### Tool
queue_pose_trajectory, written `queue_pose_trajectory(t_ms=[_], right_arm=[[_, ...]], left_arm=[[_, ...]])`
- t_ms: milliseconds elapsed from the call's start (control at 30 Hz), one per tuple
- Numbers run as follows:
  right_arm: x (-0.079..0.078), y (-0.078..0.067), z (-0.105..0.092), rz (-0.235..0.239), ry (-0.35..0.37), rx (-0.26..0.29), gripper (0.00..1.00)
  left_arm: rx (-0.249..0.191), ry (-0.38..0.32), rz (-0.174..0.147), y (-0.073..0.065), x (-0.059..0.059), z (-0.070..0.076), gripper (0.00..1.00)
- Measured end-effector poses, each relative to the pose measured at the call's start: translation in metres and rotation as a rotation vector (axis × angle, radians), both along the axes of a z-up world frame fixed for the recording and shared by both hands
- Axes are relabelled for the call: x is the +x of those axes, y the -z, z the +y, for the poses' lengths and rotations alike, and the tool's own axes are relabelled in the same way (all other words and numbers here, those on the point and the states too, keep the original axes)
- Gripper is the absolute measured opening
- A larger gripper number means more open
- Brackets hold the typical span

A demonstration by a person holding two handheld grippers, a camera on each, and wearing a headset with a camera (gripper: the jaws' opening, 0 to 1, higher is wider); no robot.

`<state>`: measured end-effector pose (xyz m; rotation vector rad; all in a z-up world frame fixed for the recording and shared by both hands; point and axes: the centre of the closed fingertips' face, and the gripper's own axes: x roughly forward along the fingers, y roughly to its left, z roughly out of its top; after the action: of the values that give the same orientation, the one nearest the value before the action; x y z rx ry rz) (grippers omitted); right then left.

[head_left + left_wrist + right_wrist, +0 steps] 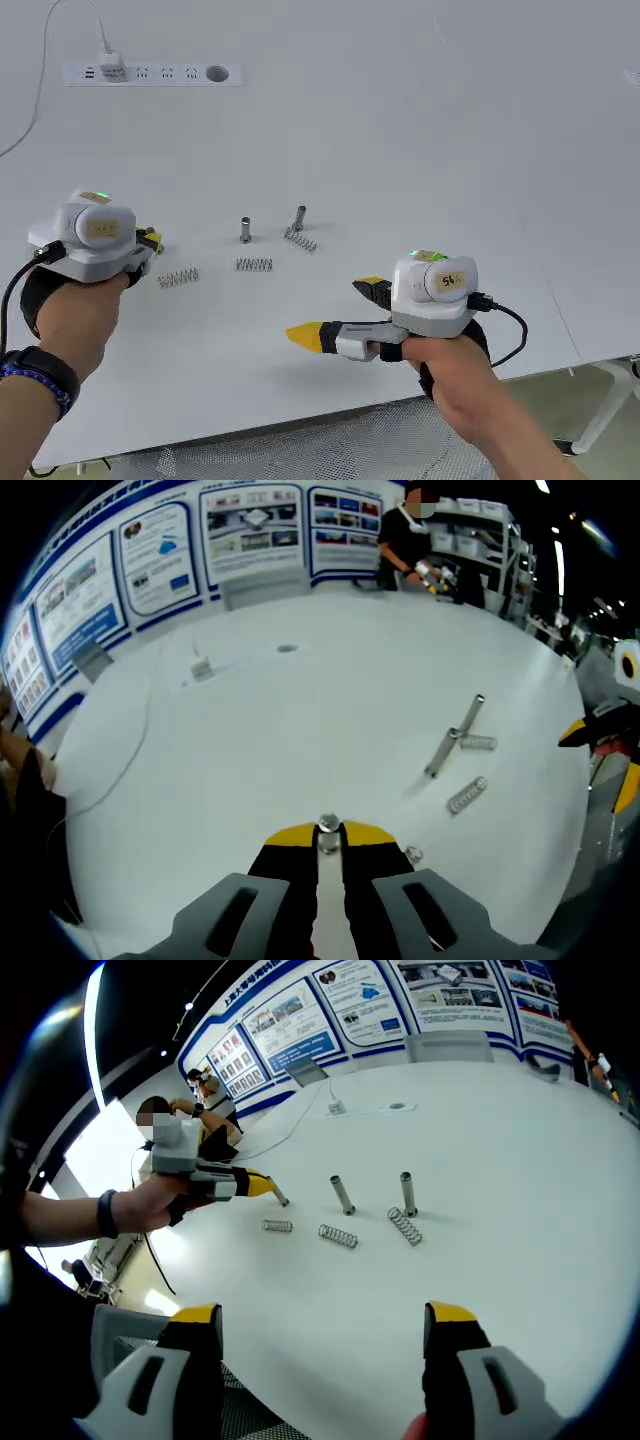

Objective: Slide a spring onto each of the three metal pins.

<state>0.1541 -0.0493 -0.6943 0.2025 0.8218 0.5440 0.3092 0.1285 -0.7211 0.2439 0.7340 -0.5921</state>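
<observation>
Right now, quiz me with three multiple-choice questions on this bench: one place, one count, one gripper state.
1. Where is the third metal pin? A) lying flat on the table B) between the left hand-held gripper's jaws C) in the right hand-held gripper
2. How many springs lie on the table? A) two B) three C) five
3. The right hand-held gripper is: A) open and empty B) shut on a spring C) shut on a pin
Answers: 1 B, its own view shows the pin clamped; 2 B, three lie loose near two standing pins; 3 A, jaws wide apart, nothing between.
</observation>
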Motion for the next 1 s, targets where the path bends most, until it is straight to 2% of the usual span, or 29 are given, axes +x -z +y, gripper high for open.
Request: queue_pose_trajectory(t_ms=[400,767,1000], right_arm=[[0.0002,0.0009,0.0015,0.002,-0.005,-0.001,0.84],[-0.0011,0.0019,0.0012,0.005,-0.002,0.002,0.83],[-0.0009,0.0018,0.0028,0.005,-0.006,0.003,0.83]], left_arm=[[-0.008,0.012,-0.004,-0.0009,-0.0008,-0.0093,0.07],[0.013,0.027,-0.016,-0.0006,0.0,-0.0098,0.07],[0.011,0.015,-0.003,0.001,-0.0006,-0.0082,0.08]])
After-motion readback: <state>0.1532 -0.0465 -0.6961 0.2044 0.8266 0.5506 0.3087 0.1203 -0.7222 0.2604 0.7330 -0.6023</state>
